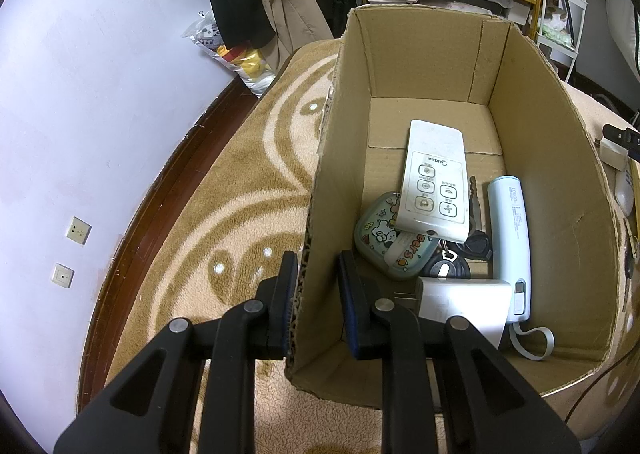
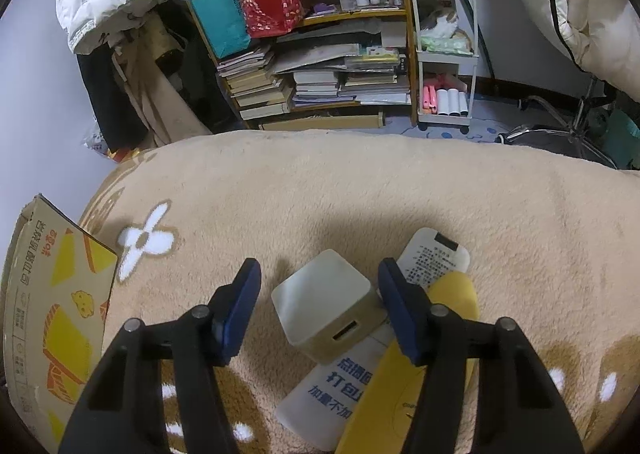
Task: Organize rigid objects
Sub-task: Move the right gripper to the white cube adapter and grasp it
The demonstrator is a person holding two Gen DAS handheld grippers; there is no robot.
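Left gripper (image 1: 318, 266) straddles the cardboard box (image 1: 556, 142) wall, fingers narrowly parted, wall between | remote (image 1: 436, 182) and power bank (image 1: 510, 230) already boxed | right gripper (image 2: 318, 294) spread wide around the white charger cube (image 2: 328, 300) on the blanket (image 2: 360, 182) | next, likely: close, lift, carry to box.
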